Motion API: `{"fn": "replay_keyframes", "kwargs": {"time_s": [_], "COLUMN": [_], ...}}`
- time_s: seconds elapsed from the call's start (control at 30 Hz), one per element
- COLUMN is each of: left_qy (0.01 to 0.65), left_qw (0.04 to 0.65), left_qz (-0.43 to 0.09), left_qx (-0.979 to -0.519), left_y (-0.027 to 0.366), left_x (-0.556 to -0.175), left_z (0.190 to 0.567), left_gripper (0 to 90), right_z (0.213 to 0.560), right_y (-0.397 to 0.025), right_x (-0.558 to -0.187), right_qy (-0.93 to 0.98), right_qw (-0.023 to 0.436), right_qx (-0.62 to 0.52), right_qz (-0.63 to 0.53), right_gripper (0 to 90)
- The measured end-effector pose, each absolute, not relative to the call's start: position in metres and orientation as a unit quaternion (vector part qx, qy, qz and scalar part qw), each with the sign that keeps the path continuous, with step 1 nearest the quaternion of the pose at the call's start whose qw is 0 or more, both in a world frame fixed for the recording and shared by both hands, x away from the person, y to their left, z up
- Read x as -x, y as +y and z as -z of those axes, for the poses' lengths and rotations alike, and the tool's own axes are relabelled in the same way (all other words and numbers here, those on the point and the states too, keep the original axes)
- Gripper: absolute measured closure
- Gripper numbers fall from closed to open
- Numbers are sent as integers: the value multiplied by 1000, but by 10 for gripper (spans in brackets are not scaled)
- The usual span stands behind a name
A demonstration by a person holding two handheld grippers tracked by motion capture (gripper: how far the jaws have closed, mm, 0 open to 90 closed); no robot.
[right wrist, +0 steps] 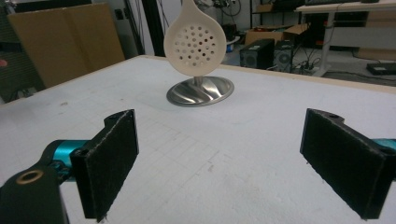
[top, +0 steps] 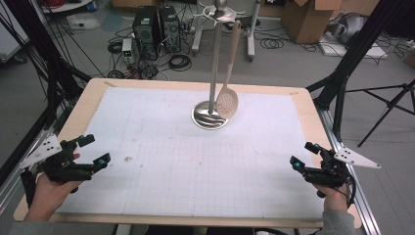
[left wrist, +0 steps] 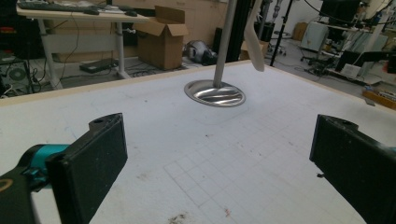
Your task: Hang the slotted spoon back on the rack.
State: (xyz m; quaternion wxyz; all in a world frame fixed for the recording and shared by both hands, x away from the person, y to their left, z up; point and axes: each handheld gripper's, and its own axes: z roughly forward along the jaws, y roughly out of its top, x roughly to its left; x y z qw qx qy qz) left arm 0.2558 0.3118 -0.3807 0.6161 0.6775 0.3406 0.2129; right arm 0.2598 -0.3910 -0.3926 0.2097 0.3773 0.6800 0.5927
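A steel utensil stand (top: 214,68) with a round base (top: 209,117) rises at the table's far middle. A cream slotted spoon (top: 228,100) hangs from one of its top hooks, its perforated bowl (right wrist: 194,39) just above the base (right wrist: 201,91). My left gripper (top: 94,150) rests near the table's left front edge, open with nothing between its jaws. My right gripper (top: 304,155) sits near the right front edge, also open and holding nothing. In the left gripper view the stand's pole (left wrist: 224,44) and spoon handle (left wrist: 254,42) lie well ahead.
The white gridded mat (top: 195,156) covers the wooden table (top: 88,98). Behind the table are computer towers (top: 156,29), cables and cardboard boxes (top: 306,19) on the floor. Black tripod legs (top: 386,107) stand to the right.
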Motion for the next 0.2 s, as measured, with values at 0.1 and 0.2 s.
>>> {"fn": "replay_keyframes", "kwargs": {"time_s": [0.1, 0.2], "left_qy": [344, 349], "left_qw": [614, 609], "left_qz": [-214, -214], "left_qx": [-678, -680], "left_y": [312, 311], "left_x": [-256, -257], "left_z": [383, 386], "left_gripper": [44, 44], "right_z": [393, 391], "right_y": [-392, -390], "right_x": [-259, -260], "right_qy": [679, 673], "right_qw": [209, 211], "right_qx": [-378, -377], "right_qz": [-594, -600], "right_gripper": [105, 105]}}
